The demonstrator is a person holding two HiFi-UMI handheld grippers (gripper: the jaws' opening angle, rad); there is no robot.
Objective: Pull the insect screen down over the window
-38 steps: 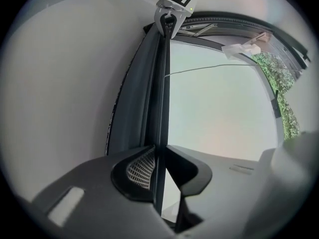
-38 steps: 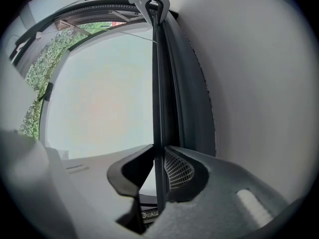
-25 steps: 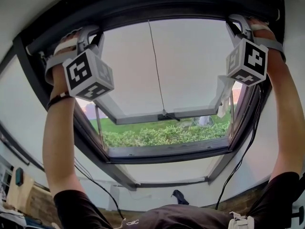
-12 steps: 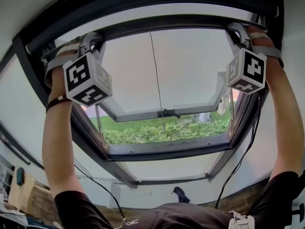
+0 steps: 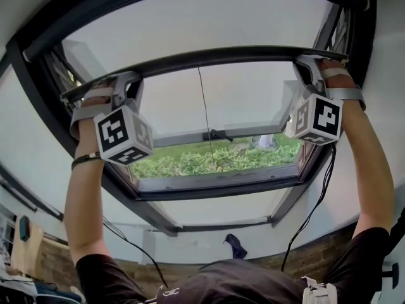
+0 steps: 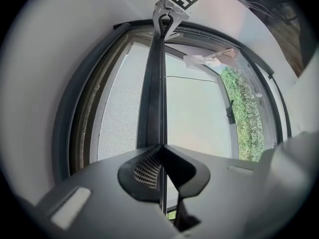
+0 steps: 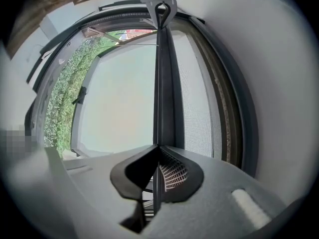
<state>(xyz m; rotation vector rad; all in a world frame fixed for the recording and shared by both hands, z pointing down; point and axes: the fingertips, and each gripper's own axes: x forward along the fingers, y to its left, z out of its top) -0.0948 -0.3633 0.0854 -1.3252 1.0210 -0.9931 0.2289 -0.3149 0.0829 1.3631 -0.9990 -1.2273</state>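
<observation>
Head view: the pull bar (image 5: 209, 56) of the insect screen has come well down since a second ago. Then it sat tucked up against the top of the window frame (image 5: 38, 125). Now it crosses the opening partway down, with a band of grey mesh (image 5: 190, 21) stretched above it. Both arms have dropped with it, the left gripper (image 5: 130, 81) at the bar's left end and the right gripper (image 5: 309, 62) at its right end. The fingers of both have just been closing with the bar between them, and each pair is now pinched narrow on it. So the pull looks to be under way with a hold at both ends, but I judge it far from finished. Below the bar the open sash (image 5: 221, 100) and the hedge (image 5: 215, 160) outside are still uncovered, and the bar has yet to reach the bottom of the frame.

The left gripper view gives what the head view cannot. It shows the ribbed fingers (image 6: 144, 168) meeting on the thin edge of the pull bar (image 6: 155, 98), and the fine weave of the mesh (image 6: 117, 108) just beside it. At the far end the right gripper (image 6: 168, 15) is clamped on the same bar. The right gripper view mirrors this. Its own fingers (image 7: 174, 176) are closed on the bar (image 7: 160, 83), the mesh (image 7: 197, 108) lies on the other side, and the left gripper (image 7: 160, 8) is small at the far end. Only the head view shows how much of the opening is left below the bar.
</observation>
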